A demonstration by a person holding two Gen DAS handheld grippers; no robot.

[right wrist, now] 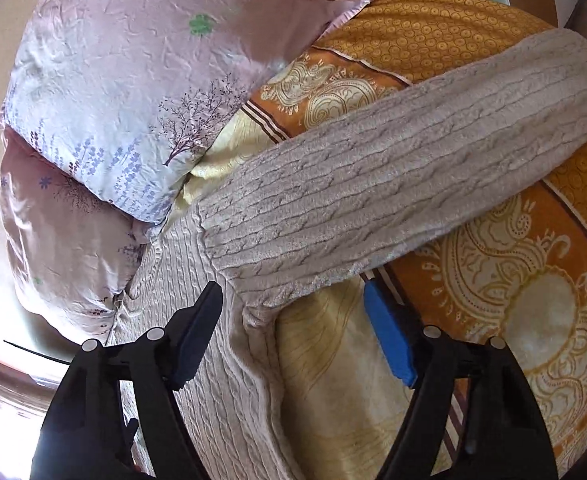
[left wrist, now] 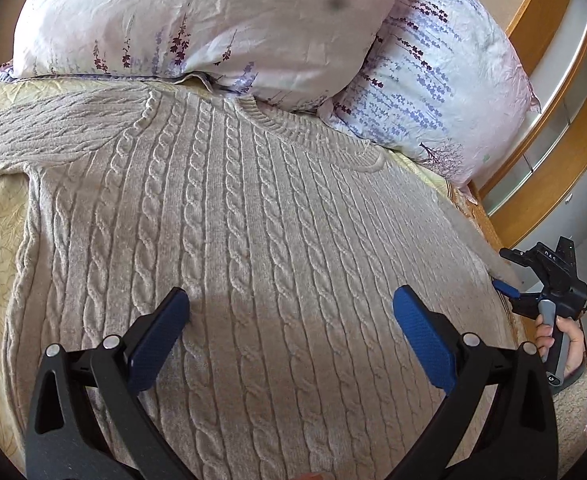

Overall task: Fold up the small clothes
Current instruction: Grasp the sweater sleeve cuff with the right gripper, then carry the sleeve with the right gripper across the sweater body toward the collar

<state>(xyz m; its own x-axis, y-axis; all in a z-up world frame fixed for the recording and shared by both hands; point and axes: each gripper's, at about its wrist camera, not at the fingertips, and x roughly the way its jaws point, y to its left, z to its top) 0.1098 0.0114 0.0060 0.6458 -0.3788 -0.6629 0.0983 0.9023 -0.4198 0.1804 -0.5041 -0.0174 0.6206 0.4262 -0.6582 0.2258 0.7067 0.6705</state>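
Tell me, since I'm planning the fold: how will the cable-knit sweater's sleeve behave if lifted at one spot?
The sweater will probably drape: it lies limp, following the bedspread. The sleeve looks thick and fuzzy, so it likely won't slip from a claw pad. A long, soft sleeve may sag and drag when lifted.

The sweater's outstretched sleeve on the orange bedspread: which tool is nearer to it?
Right. The right tool hangs open at the armpit, just below the sleeve. The left tool hovers open over the middle of the sweater's chest, away from that sleeve.
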